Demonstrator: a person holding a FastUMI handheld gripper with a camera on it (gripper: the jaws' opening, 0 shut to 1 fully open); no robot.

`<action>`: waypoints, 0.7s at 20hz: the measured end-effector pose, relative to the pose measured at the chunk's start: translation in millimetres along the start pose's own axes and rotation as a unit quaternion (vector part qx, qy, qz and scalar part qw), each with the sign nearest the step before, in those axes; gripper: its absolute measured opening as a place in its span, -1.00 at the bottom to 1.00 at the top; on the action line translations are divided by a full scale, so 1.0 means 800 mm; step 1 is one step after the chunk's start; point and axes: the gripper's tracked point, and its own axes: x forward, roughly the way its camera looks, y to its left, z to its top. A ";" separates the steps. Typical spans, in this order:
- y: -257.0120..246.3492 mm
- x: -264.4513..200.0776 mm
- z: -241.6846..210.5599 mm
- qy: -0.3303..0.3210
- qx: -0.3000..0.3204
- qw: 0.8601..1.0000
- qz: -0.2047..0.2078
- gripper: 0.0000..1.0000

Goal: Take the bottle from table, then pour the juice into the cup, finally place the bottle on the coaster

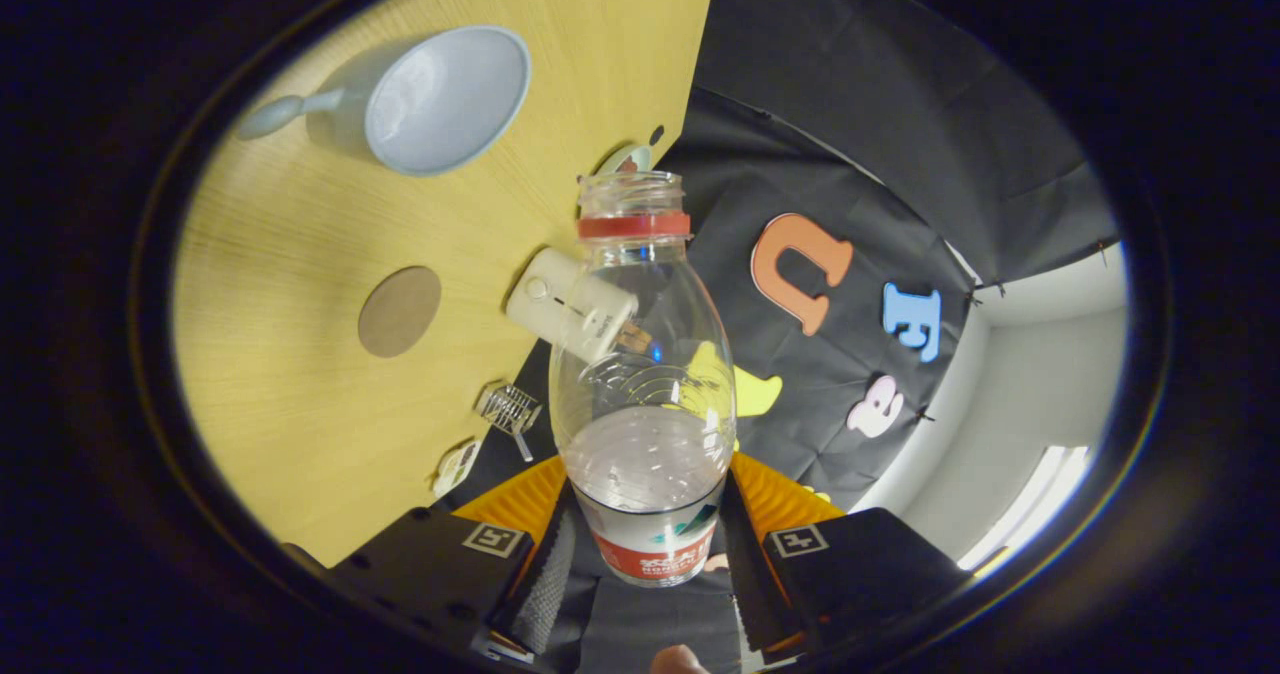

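A clear plastic bottle [643,374] with a red neck ring and no cap stands between my fingers, and my gripper [650,546] is shut on its labelled lower part. Pale liquid fills roughly the bottom third of it. The whole scene looks rolled to one side, so the yellow wooden table [300,404] lies to the left of the bottle. A pale blue cup [440,99] with a handle sits on that table, far beyond the fingers and left of the bottle's mouth. A round brown coaster [400,311] lies nearer, to the left of the bottle's body.
A cream-coloured small device [565,302] lies at the table's edge, partly behind the bottle. A small wire object [510,409] and a flat pale item [456,466] rest near the same edge. The booth's black cloth wall [850,134] rises to the right.
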 end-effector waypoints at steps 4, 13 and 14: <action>0.003 -0.003 -0.001 0.001 0.011 1.000 0.010 0.49; 0.026 -0.013 0.001 -0.004 0.235 0.969 0.074 0.50; 0.028 -0.016 -0.001 -0.004 0.274 0.959 0.079 0.50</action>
